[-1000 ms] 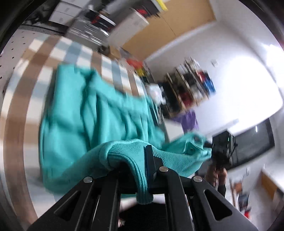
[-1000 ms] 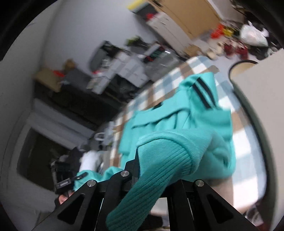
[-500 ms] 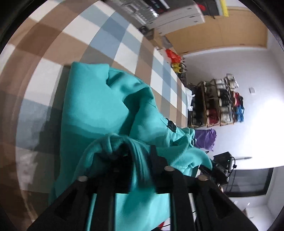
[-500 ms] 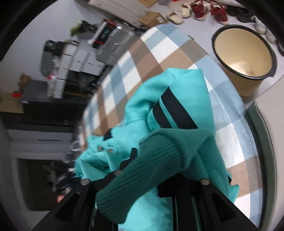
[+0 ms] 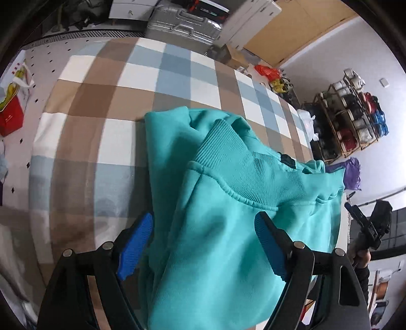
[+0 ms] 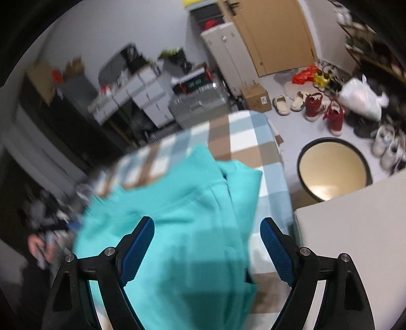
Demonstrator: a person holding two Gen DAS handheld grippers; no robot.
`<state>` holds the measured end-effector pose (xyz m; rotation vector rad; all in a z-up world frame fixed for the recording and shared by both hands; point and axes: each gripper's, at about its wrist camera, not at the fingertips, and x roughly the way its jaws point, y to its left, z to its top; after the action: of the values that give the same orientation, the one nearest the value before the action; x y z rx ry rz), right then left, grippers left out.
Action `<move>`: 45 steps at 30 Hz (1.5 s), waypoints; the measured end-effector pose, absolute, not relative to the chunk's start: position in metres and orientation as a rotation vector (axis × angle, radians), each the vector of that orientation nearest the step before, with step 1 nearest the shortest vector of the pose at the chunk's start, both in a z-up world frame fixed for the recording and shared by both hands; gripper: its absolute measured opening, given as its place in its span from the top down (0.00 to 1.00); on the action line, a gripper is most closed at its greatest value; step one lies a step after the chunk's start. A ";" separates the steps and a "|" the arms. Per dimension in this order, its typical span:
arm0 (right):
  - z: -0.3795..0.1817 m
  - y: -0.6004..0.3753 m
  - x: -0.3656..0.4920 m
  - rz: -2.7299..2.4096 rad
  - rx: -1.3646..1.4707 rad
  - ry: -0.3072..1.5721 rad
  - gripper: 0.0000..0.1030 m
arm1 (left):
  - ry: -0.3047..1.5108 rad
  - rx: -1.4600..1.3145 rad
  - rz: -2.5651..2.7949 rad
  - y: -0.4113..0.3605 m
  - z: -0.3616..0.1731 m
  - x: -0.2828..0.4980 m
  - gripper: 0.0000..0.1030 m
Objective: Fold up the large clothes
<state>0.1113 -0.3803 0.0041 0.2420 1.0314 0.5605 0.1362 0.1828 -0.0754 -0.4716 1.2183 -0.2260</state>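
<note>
A teal sweatshirt (image 5: 228,203) lies folded over on a checked tablecloth (image 5: 127,76), its ribbed hem (image 5: 241,162) on top. My left gripper (image 5: 203,223) hangs just above it, jaws opening wide, blue pads (image 5: 137,243) clear of the cloth. In the right wrist view the same teal sweatshirt (image 6: 182,215) lies below my right gripper (image 6: 206,228), whose jaws are also opening; its pads (image 6: 276,248) touch nothing. That view is blurred. The other gripper and a hand show at the right edge of the left wrist view and at the left edge of the right wrist view.
A round tan bin (image 6: 335,170) stands on the floor right of the table, with shoes (image 6: 319,109) and a white bag (image 6: 360,99) beyond. A grey-white surface (image 6: 355,228) sits at lower right. A silver case (image 5: 182,22), a shelf rack (image 5: 350,119) and a red bag (image 5: 10,114) surround the table.
Both grippers, earlier shut on the sweatshirt's ribbed edge, came down toward the table and let go. The lifted part now lies folded over the rest of the garment.
</note>
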 end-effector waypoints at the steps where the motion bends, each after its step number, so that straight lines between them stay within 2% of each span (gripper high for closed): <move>1: -0.001 -0.375 0.115 0.562 0.213 1.037 0.16 | 1.220 -0.467 -0.226 0.181 -0.078 0.138 0.23; 7: -0.014 -0.346 0.127 0.597 0.115 1.006 0.17 | 1.220 -0.437 -0.229 0.167 -0.093 0.142 0.26; 8: -0.016 -0.342 0.127 0.602 0.099 1.003 0.20 | 1.203 -0.400 -0.220 0.163 -0.094 0.140 0.43; 9: -0.018 -0.336 0.127 0.604 0.066 1.005 0.36 | 1.197 -0.369 -0.212 0.162 -0.090 0.135 0.58; 10: -0.020 -0.333 0.127 0.604 0.050 1.010 0.48 | 1.189 -0.342 -0.210 0.161 -0.085 0.131 0.62; 11: -0.021 -0.331 0.126 0.586 0.032 1.013 0.71 | 1.165 -0.298 -0.210 0.158 -0.079 0.126 0.72; 12: -0.020 -0.331 0.124 0.562 0.022 1.003 0.88 | 1.150 -0.273 -0.212 0.156 -0.074 0.122 0.78; 14: -0.010 -0.339 0.114 0.576 0.051 0.943 0.90 | 1.115 -0.214 -0.214 0.150 -0.061 0.116 0.84; 17: 0.008 -0.341 0.099 0.575 0.024 0.849 0.92 | 1.008 -0.167 -0.230 0.142 -0.026 0.105 0.86; 20: 0.032 -0.340 0.085 0.538 -0.012 0.756 0.93 | 0.899 -0.251 -0.270 0.153 0.005 0.106 0.86; 23: 0.047 -0.343 0.087 0.490 0.009 0.705 0.93 | 0.869 -0.287 -0.221 0.162 0.009 0.120 0.86; 27: 0.029 -0.339 0.119 0.411 0.013 0.793 0.93 | 0.951 -0.353 -0.158 0.172 -0.035 0.150 0.86; 32: -0.042 -0.322 0.165 0.312 -0.012 1.017 0.92 | 1.056 -0.459 -0.116 0.183 -0.094 0.165 0.86; 34: -0.065 -0.318 0.175 0.284 -0.029 1.095 0.91 | 1.068 -0.485 -0.119 0.187 -0.099 0.165 0.86; 38: -0.078 -0.312 0.175 0.282 -0.132 1.110 0.91 | 1.071 -0.488 -0.108 0.185 -0.091 0.156 0.83; 40: -0.073 -0.308 0.172 0.283 -0.186 1.112 0.87 | 1.069 -0.461 -0.075 0.183 -0.077 0.149 0.80; 45: -0.026 -0.324 0.140 0.279 -0.127 1.041 0.82 | 1.003 -0.495 -0.044 0.187 -0.028 0.112 0.79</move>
<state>0.1401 -0.3240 -0.0258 -0.1266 1.0408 0.2792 0.1118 0.1869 -0.0282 -0.4954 1.0031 -0.0437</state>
